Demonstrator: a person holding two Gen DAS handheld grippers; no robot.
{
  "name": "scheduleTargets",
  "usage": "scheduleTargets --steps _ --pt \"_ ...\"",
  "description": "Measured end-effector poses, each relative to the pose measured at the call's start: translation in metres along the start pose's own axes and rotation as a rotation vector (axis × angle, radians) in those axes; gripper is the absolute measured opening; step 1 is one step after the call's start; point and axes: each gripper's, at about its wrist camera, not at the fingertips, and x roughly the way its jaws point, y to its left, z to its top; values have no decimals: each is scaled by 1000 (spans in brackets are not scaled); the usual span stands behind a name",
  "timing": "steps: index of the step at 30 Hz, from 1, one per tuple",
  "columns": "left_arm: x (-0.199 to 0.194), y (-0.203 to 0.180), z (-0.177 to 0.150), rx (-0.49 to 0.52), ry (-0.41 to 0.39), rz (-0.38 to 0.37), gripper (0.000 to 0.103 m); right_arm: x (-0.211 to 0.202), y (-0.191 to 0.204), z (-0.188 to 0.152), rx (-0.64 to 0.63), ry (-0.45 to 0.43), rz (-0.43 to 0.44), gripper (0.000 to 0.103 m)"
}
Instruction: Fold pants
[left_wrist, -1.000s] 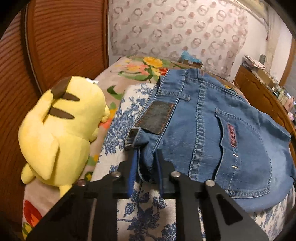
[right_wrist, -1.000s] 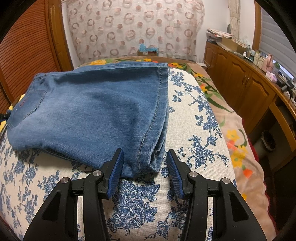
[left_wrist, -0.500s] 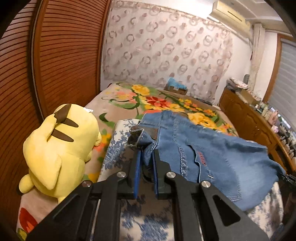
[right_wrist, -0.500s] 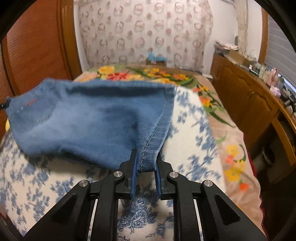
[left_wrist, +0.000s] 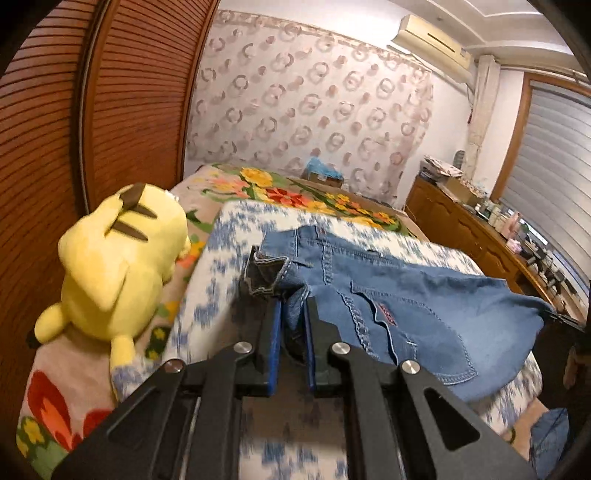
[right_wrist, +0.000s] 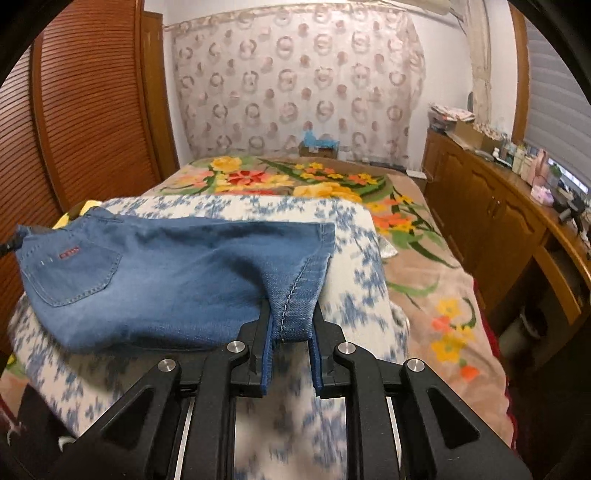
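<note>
here, left claw (left_wrist: 292, 314) clenched on jeans (left_wrist: 413, 314) waistband, right claw (right_wrist: 293, 325) clamping hem edge, bedspread (right_wrist: 424, 273) clear beyond

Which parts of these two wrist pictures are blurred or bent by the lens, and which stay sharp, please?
Left wrist view: the blue-flowered cover is smeared by motion, the jeans and left gripper are fairly crisp, and the slatted door bows with fisheye distortion. Right wrist view: the cover smears likewise, the right gripper and clamped denim stay sharp, and dark vignetting fills the corners.
</note>
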Motion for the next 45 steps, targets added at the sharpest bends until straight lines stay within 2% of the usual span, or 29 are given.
scheduleTargets --steps 6,11,14,19,23,28,31,36,45 --pt "-4 -2 -31 27 65 25 9 -29 6 -37 5 18 10 14" --pt "-2 0 -41 42 89 43 10 -8 8 -56 18 70 -14 14" --pt "-7 -3 -44 64 91 56 14 0 8 -64 38 84 -16 15" --pt "-15 -6 -44 95 75 58 36 7 8 -78 57 104 -16 16" --pt "-15 -19 -42 124 67 31 41 7 10 -85 64 115 -18 17" --pt "2 -41 -43 152 96 -31 56 7 11 -87 69 123 -26 19" --pt "17 -57 -48 171 133 -68 56 9 12 -90 73 125 -32 21" --pt "33 -80 -53 209 161 -68 56 12 13 -94 80 125 -45 26" --pt "49 -101 -61 249 188 -29 56 9 10 -98 102 133 -108 45"
